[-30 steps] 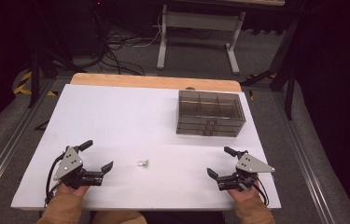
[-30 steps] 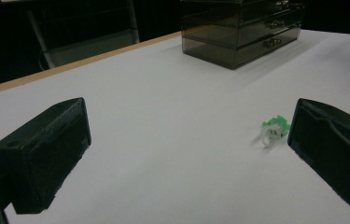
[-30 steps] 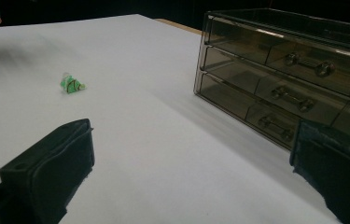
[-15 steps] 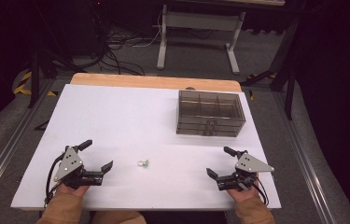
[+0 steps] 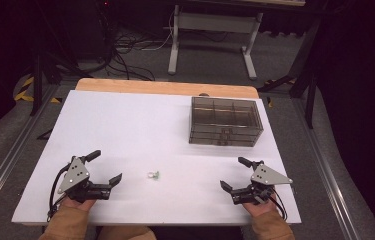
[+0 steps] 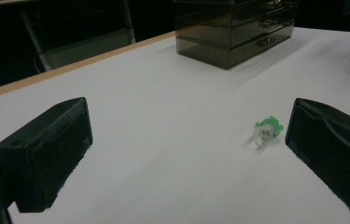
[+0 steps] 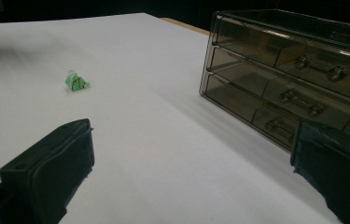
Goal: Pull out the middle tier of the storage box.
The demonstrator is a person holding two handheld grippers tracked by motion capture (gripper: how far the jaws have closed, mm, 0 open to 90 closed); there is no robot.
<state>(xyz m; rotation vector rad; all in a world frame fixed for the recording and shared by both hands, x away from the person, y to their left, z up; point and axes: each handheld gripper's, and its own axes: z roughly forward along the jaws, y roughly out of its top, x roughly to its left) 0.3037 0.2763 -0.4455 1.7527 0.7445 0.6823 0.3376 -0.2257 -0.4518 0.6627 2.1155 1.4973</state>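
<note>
Almost nothing has changed: the right hand-held gripper (image 5: 234, 174) has edged very slightly left.

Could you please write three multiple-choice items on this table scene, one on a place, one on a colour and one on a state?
1. Where does the small ring lie?
A. inside the drawer box
B. on the white table between the two claws
C. held by the right claw

2. What colour is the ring's ornament?
A. red
B. blue
C. green

3. How does the left claw stand?
A. open and empty
B. shut on the ring
C. shut on a drawer handle

Answers: 1 B, the high view shows it on the table, nearer the left claw than the right claw. 2 C, both claw views show a green top on a clear band. 3 A, its jaws stand wide apart, the ring beside one jaw; the smoky drawer box is far off, drawers closed.
</note>
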